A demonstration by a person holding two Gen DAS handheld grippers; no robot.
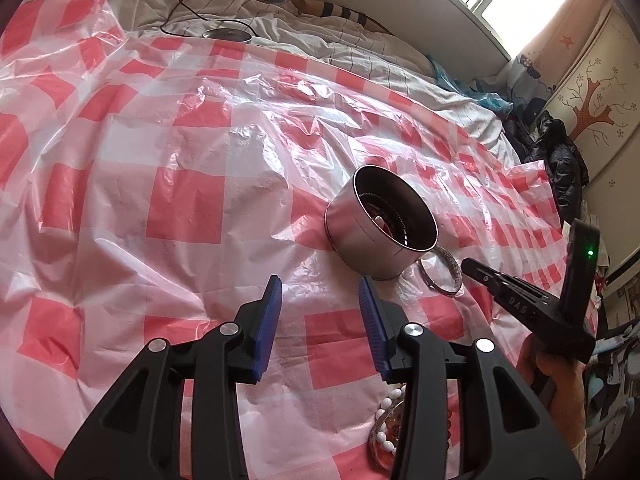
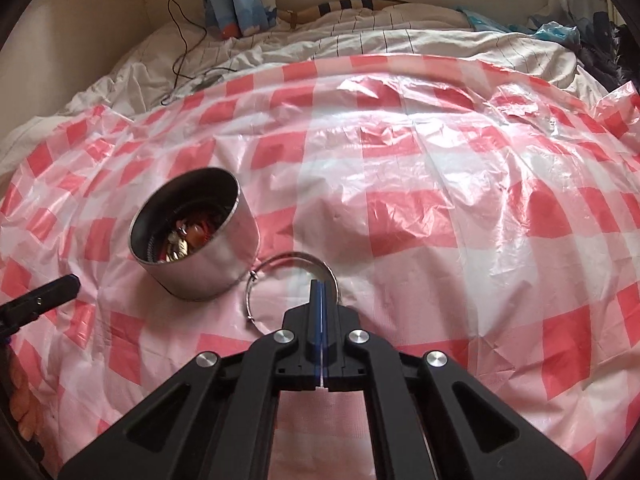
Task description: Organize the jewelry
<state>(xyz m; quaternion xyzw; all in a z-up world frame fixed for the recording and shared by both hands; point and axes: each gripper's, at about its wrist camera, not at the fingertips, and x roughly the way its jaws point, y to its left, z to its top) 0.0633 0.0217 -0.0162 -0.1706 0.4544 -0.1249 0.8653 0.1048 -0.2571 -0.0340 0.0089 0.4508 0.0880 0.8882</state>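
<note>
A round silver tin [image 1: 372, 236] [image 2: 216, 256] stands open on the checked sheet, with several jewelry pieces [image 2: 184, 236] inside. A silver bangle [image 1: 429, 280] [image 2: 250, 296] lies flat against the tin's near right side. My right gripper [image 2: 321, 282] [image 1: 468, 266] is shut, its tips pinching the bangle's far right rim. My left gripper [image 1: 320, 284] [image 2: 72, 280] is open with nothing between its blue pads, just short of the tin. Under its right finger lie a white bead string [image 1: 386, 412] and another round piece, partly hidden.
A red-and-white checked plastic sheet [image 2: 420, 208] covers a bed with rumpled white bedding [image 2: 360, 44] behind. A black cable [image 2: 180, 52] and a round silver disc [image 1: 226, 34] lie at the back. Dark clothes [image 1: 556, 160] are piled at the right. A hand [image 1: 552, 380] holds the right gripper.
</note>
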